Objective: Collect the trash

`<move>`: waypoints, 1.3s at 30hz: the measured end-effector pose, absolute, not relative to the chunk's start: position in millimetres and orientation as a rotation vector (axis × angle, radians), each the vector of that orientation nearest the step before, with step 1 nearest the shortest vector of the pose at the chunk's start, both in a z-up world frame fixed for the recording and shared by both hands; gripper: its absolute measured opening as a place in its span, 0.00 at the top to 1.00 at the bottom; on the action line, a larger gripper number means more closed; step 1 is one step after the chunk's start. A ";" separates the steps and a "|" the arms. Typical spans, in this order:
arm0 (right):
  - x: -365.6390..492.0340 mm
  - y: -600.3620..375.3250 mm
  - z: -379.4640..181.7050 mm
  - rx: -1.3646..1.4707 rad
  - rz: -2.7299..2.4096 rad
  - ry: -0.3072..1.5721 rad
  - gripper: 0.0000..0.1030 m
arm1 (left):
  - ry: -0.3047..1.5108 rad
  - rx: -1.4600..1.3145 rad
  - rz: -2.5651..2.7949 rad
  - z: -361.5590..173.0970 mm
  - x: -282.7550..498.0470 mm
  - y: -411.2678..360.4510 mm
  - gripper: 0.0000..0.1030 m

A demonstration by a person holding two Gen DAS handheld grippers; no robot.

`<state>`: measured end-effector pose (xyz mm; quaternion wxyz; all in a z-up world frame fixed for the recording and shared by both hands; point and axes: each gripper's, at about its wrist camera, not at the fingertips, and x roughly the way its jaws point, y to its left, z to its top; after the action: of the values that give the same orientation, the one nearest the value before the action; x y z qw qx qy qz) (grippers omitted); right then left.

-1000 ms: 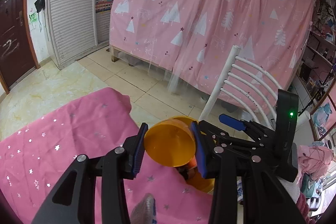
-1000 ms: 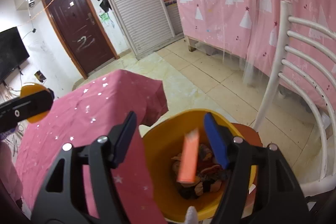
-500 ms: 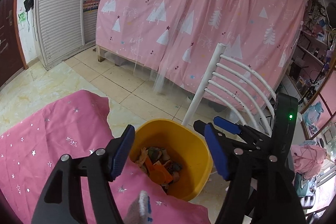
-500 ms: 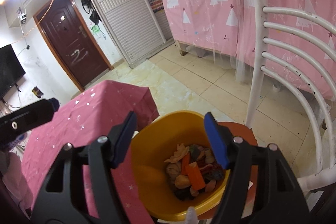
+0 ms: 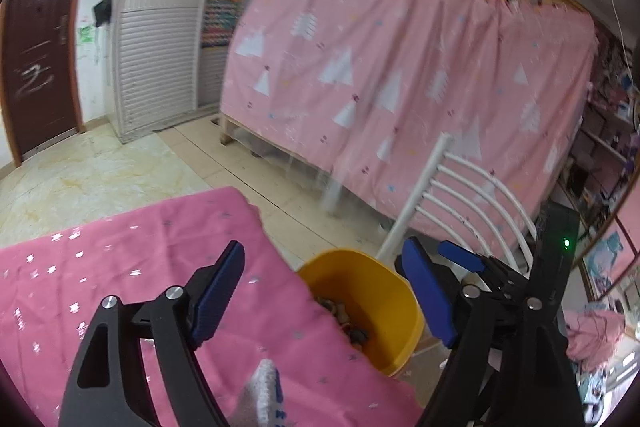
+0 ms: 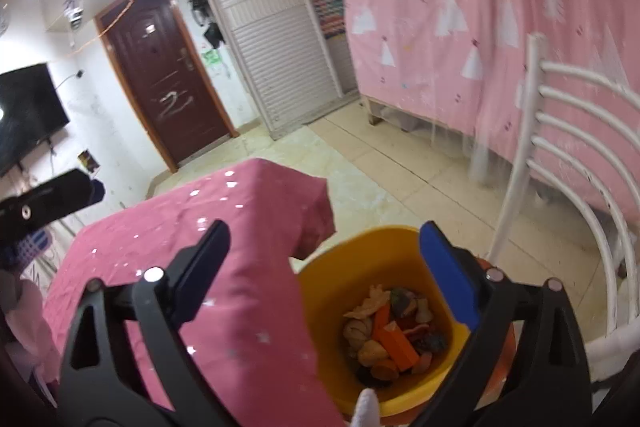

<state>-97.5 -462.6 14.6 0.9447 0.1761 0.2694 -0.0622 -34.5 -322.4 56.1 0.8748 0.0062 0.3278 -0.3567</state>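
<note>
A yellow bin (image 5: pixel 384 315) stands beside the table's edge and holds mixed trash (image 6: pixel 396 331), among it an orange strip. My left gripper (image 5: pixel 322 253) hangs above the table edge and the bin. Its jaws are opening wide, and nothing is between its blue pads (image 5: pixel 216 295). Over the bin (image 6: pixel 340 279), my right gripper (image 6: pixel 325 233) is also opening, and its jaws are empty. The right gripper's blue fingertip (image 5: pixel 460 255) shows at the right of the left wrist view. In the right wrist view the left gripper's finger (image 6: pixel 44 203) shows at the far left.
A pink star-print cloth (image 5: pixel 120 267) covers the table left of the bin. A white slatted chair (image 6: pixel 560 147) stands right of the bin, with a pink curtained bed (image 5: pixel 400 67) behind it. The bin rests on an orange seat (image 6: pixel 504 347). Bare tiled floor leads to a brown door (image 6: pixel 168 79).
The left gripper let go of a round orange piece, and an orange strip fell from the right gripper. Both pieces went into the bin. Both jaws have widened and both grippers have drawn back upward.
</note>
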 end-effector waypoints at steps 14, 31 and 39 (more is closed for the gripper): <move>-85.6 -364.9 44.5 0.233 0.063 0.489 0.06 | 0.637 -0.001 -0.418 62.6 -36.8 -197.5 0.25; -65.1 -270.5 42.4 0.136 0.258 0.559 0.06 | 0.645 -0.018 -0.124 52.9 -43.8 -95.7 0.24; -63.0 -249.5 42.9 0.111 0.296 0.564 0.06 | 0.640 -0.020 -0.061 54.1 -47.0 -70.0 0.23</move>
<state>-63.0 -249.5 42.9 0.9482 0.0544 0.2773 0.1454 -47.0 -70.0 54.1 0.9487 -0.0099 0.3145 -0.0298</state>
